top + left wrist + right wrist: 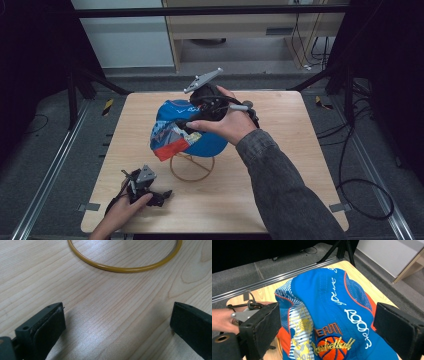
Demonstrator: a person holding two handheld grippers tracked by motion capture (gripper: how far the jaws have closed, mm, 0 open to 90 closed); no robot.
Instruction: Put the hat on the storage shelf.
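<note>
Light wood bench (280, 200) on grey carpet, metal rails either side, black frame legs, cables on the floor, pale cabinet behind. Blue cap (200, 127) sat on a yellow wire stand (192, 167) mid-bench. Right gripper (327, 325) hovered over the cap, fingers spread wide, cap between and below them, not pinched. Cap stitching read "TEAM Basketball", white script unclear. Left gripper (117, 325) rested on the bench, fingers wide, stand ring just ahead.
</note>
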